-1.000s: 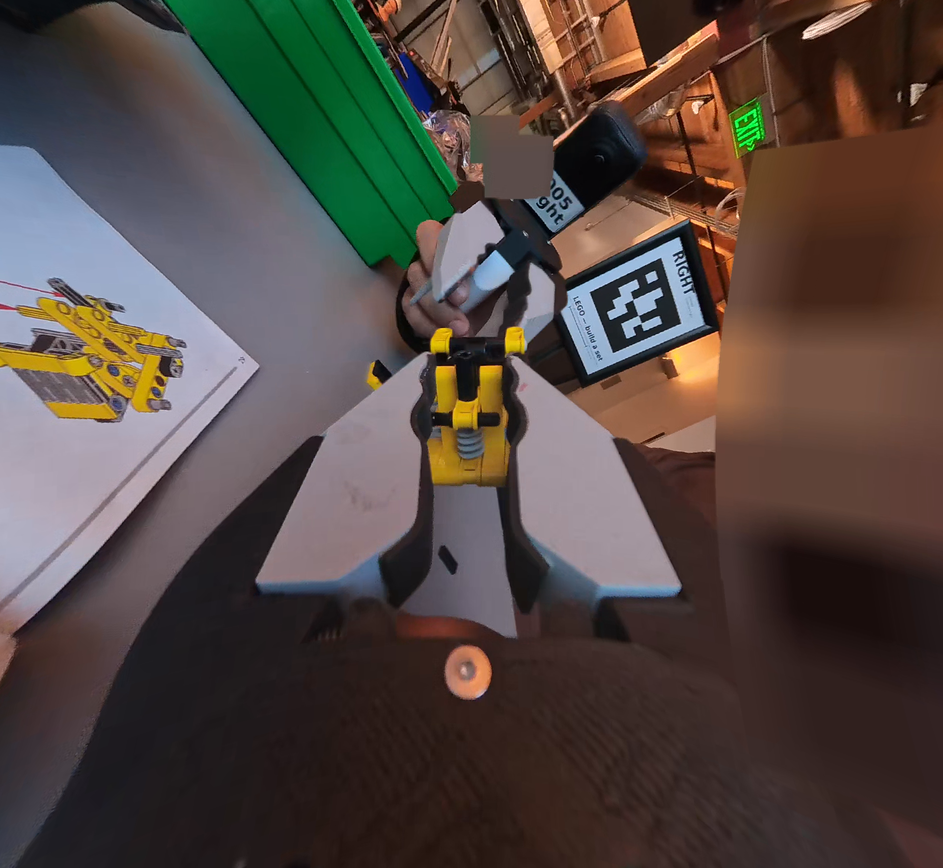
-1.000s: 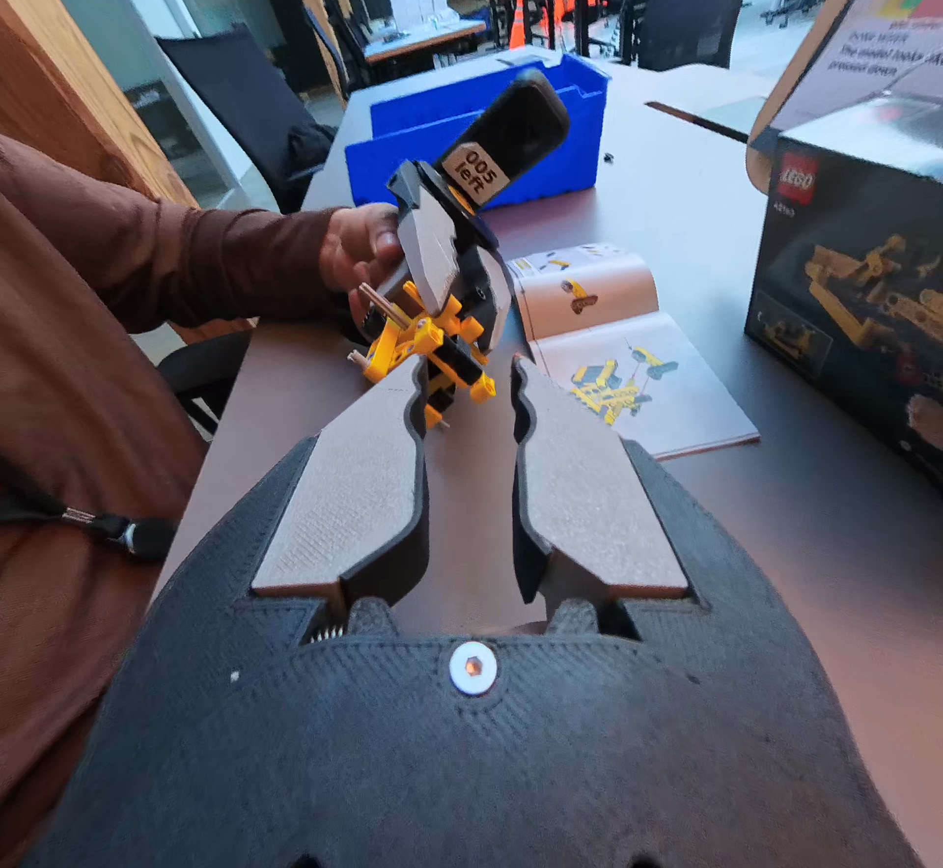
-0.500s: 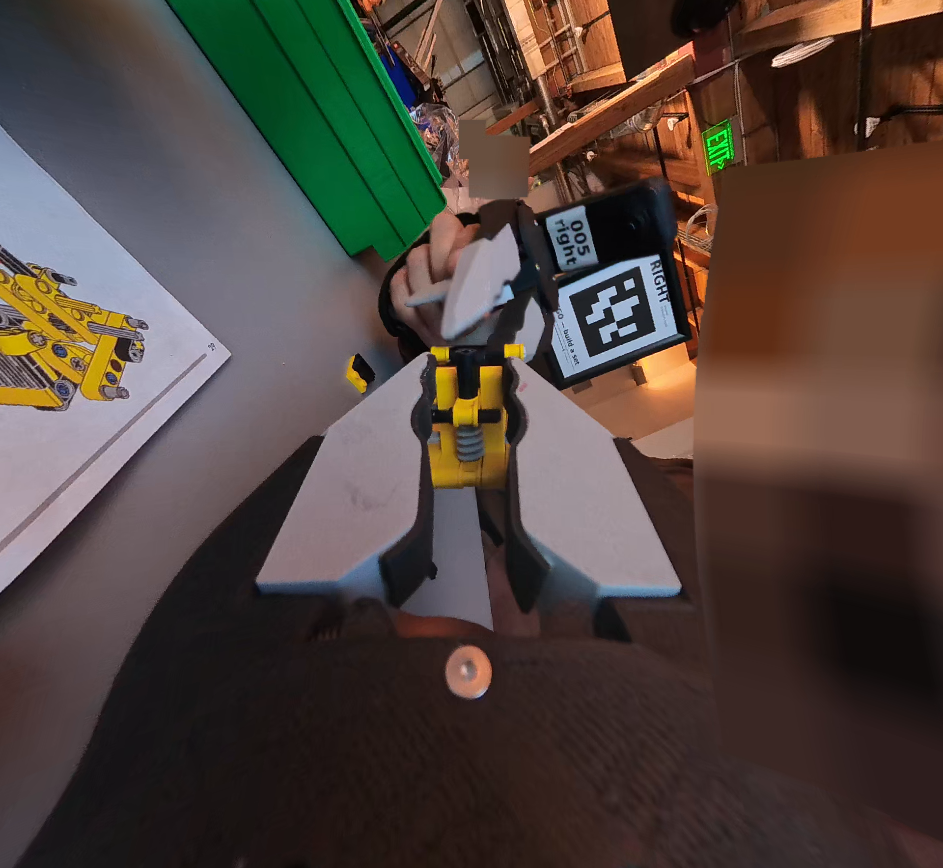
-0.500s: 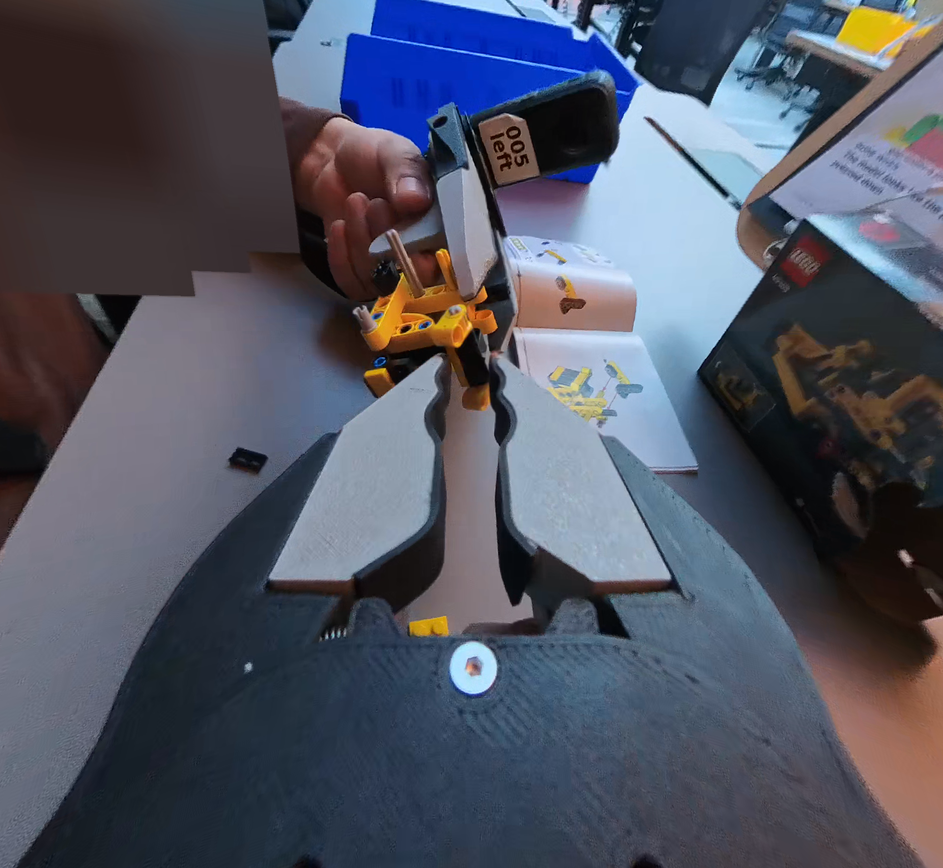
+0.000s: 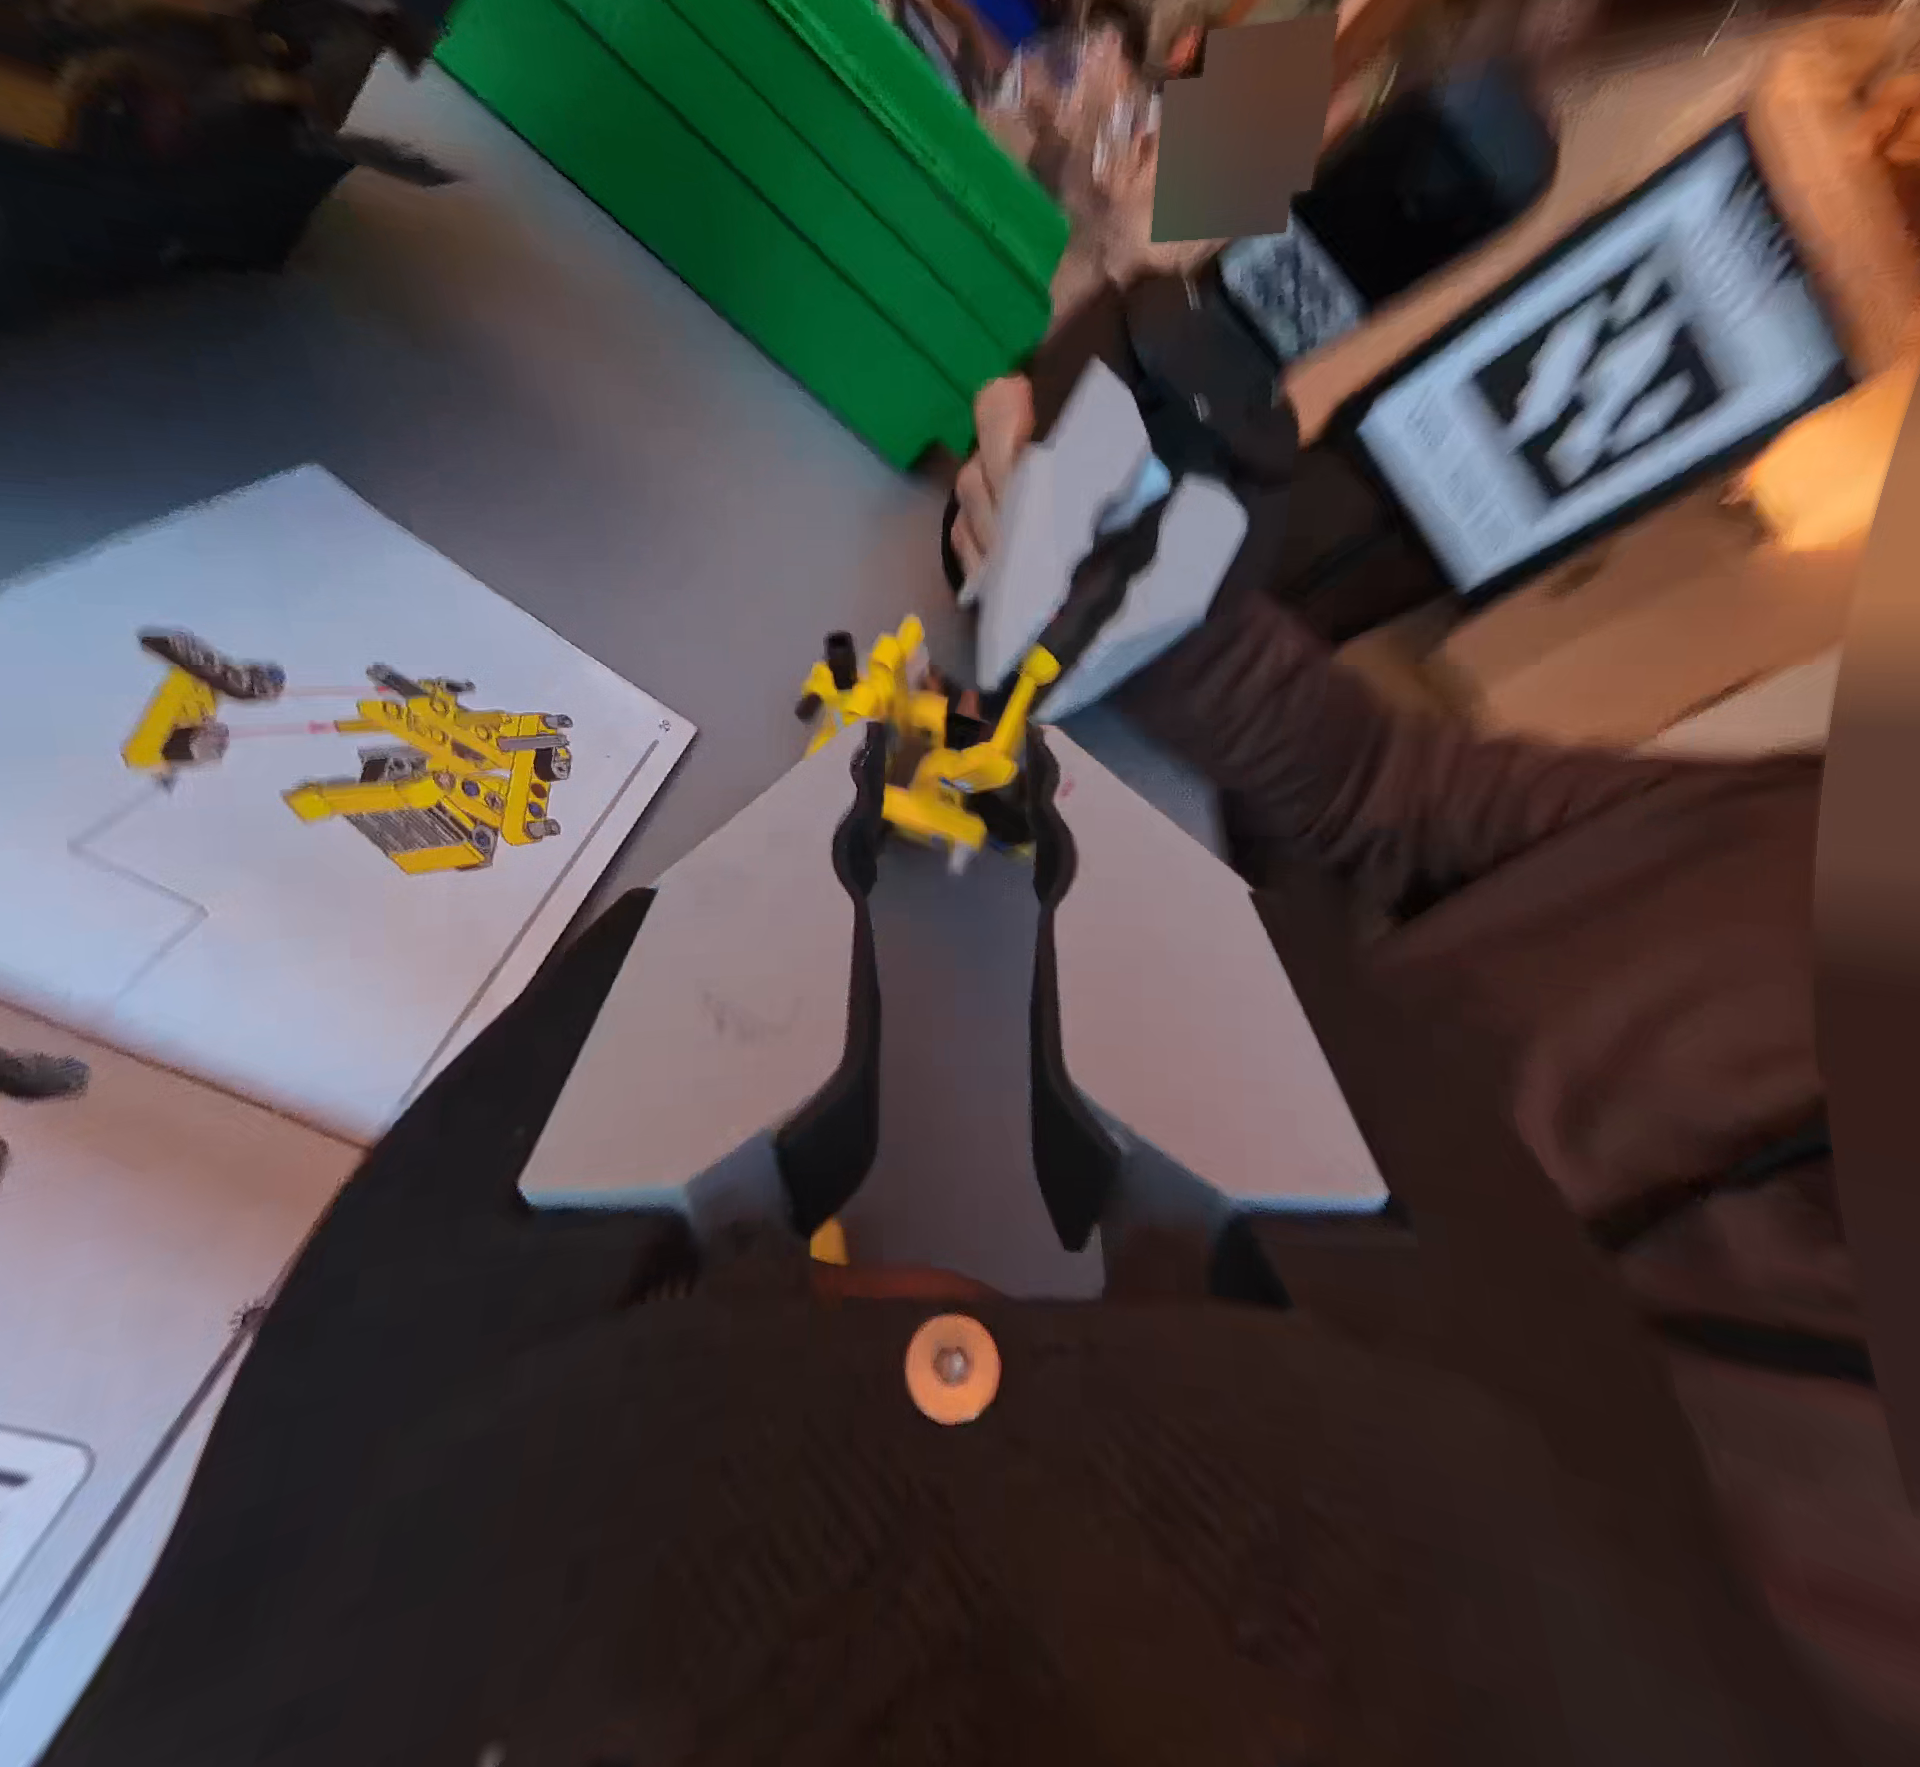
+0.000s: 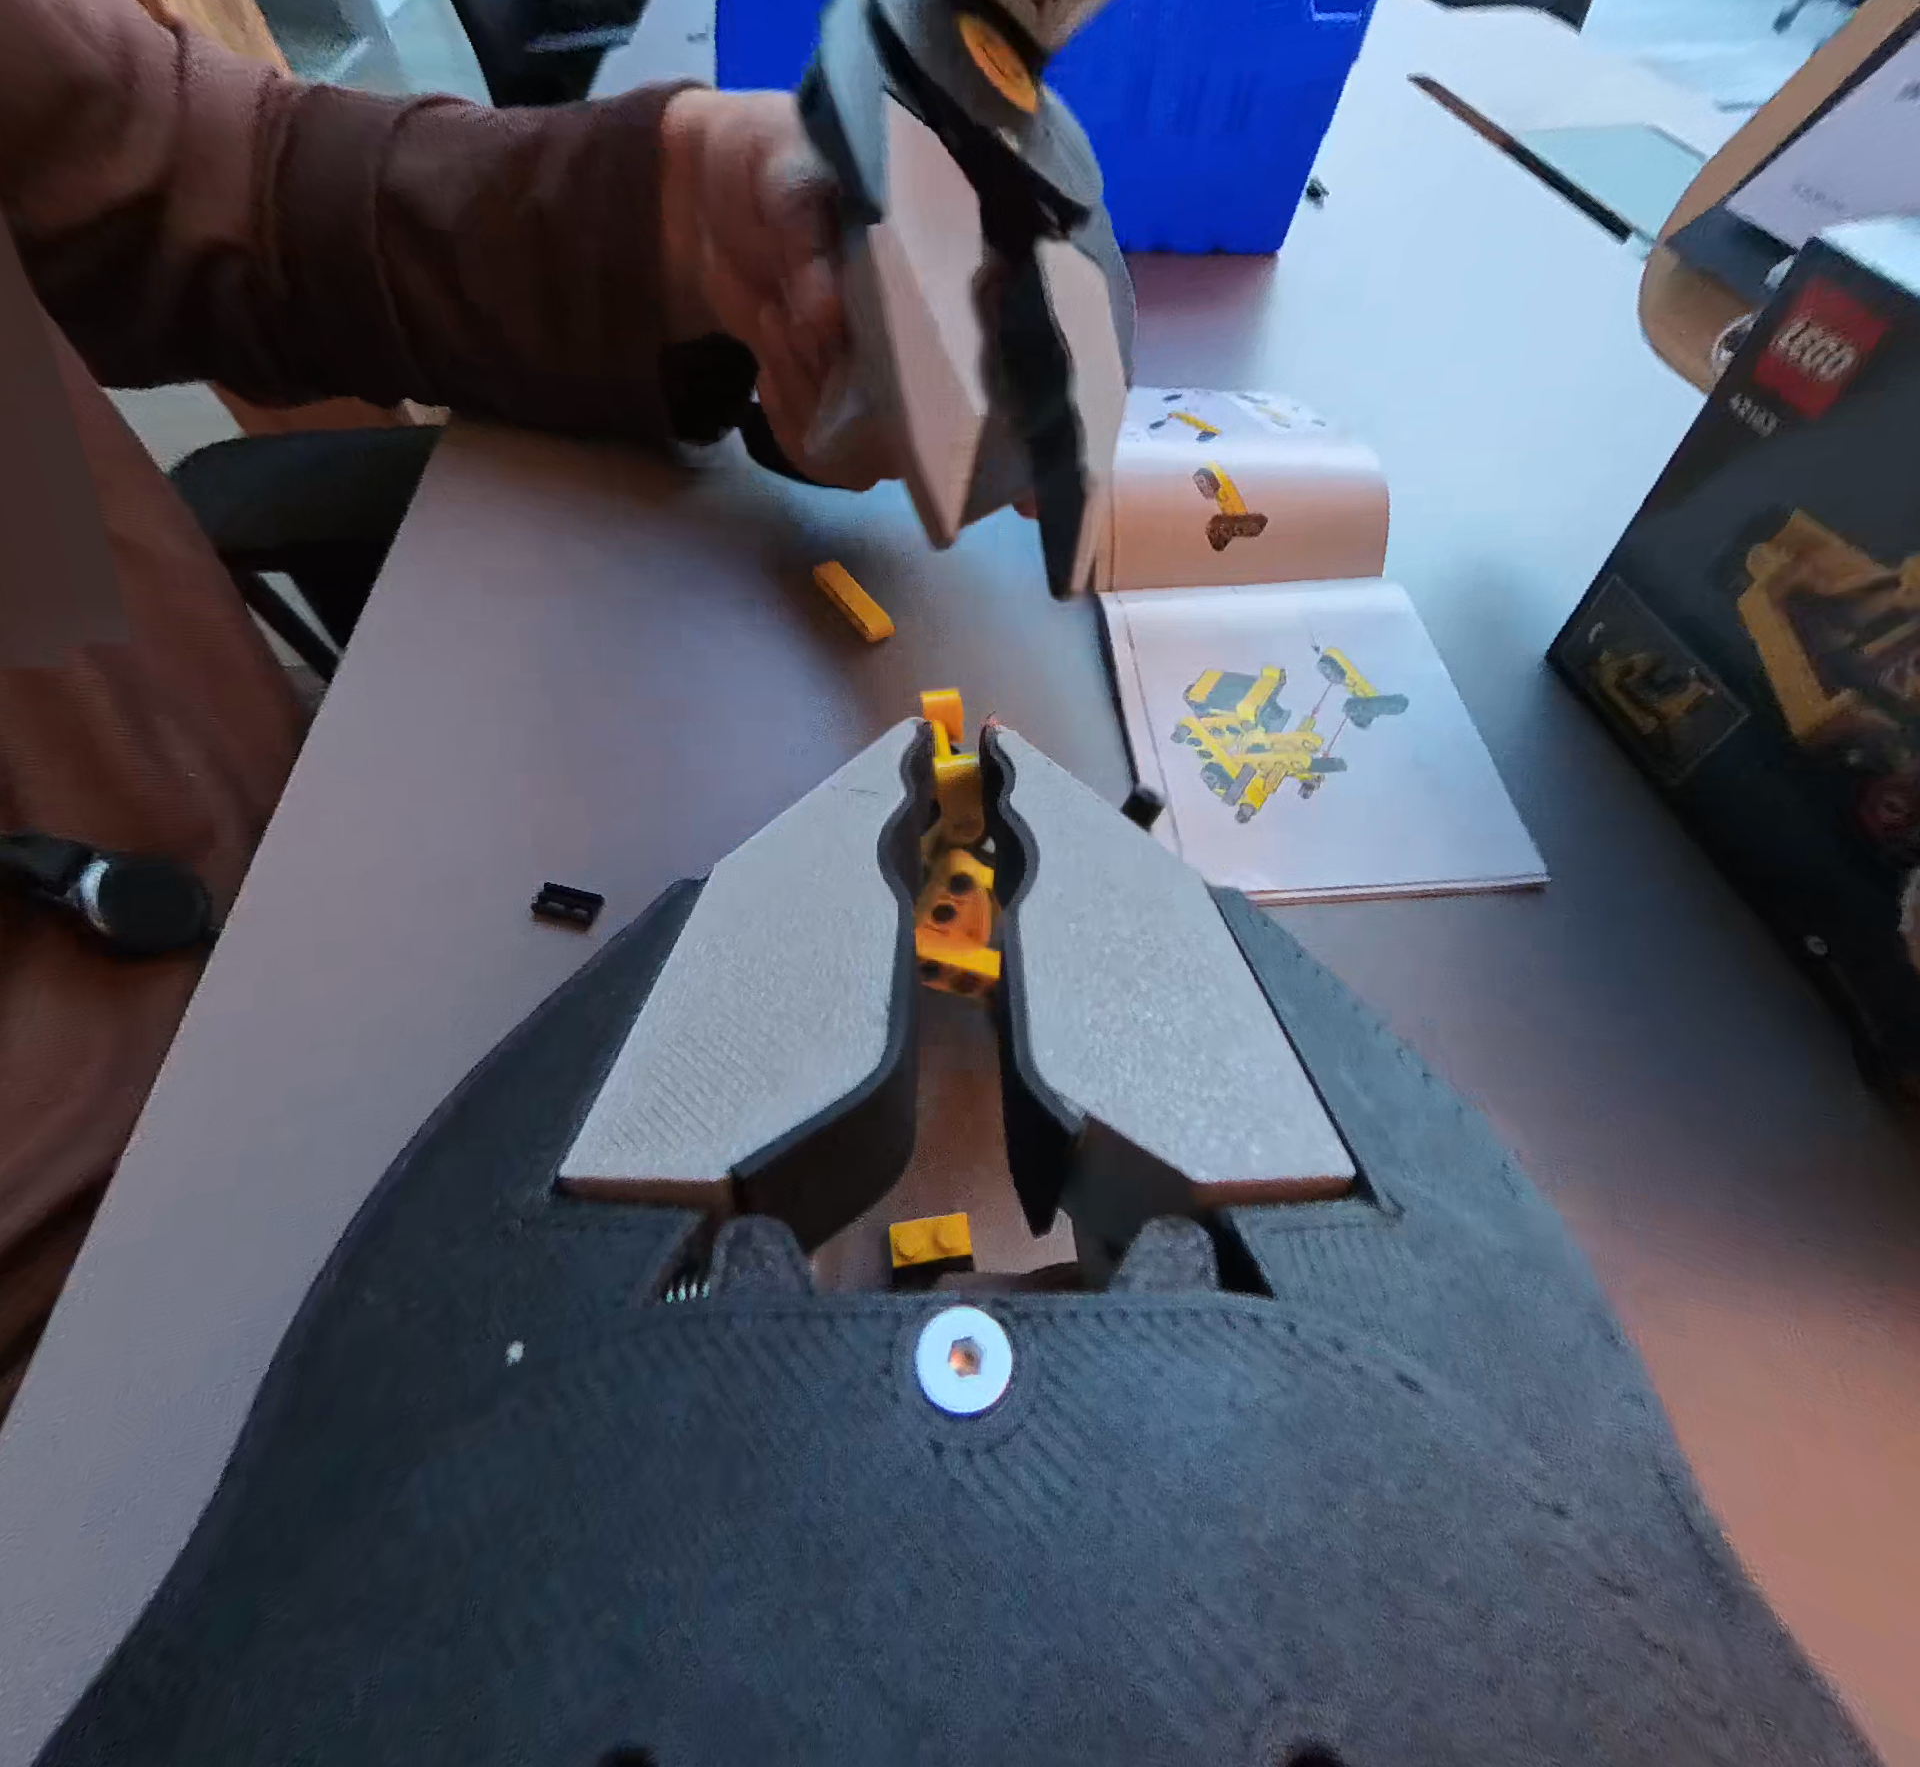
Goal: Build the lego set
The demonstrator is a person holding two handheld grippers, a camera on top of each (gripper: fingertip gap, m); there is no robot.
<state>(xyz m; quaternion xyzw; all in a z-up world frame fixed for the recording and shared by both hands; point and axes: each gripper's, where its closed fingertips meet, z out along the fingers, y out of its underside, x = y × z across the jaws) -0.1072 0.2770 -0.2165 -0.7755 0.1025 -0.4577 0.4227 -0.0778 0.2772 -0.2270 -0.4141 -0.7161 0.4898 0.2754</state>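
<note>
My right gripper is shut on the small yellow lego assembly, held low over the grey table. My left gripper hangs above and beyond it, open and empty, tips pointing down, in a person's hand. In the left wrist view, which is motion-blurred, the left gripper has its jaws apart. The assembly shows just past its tips, with the right gripper coming in from above right.
An open instruction booklet lies to the right, also in the left wrist view. A lego box stands far right, a blue bin behind, a green bin opposite. Loose pieces: yellow beam, black part, yellow brick. Some 4 cm of space lies between my two pairs of fingers.
The left gripper held the yellow assembly; it has opened, let go and lifted away. The right gripper closed on the assembly and now holds it alone, lower over the table.
</note>
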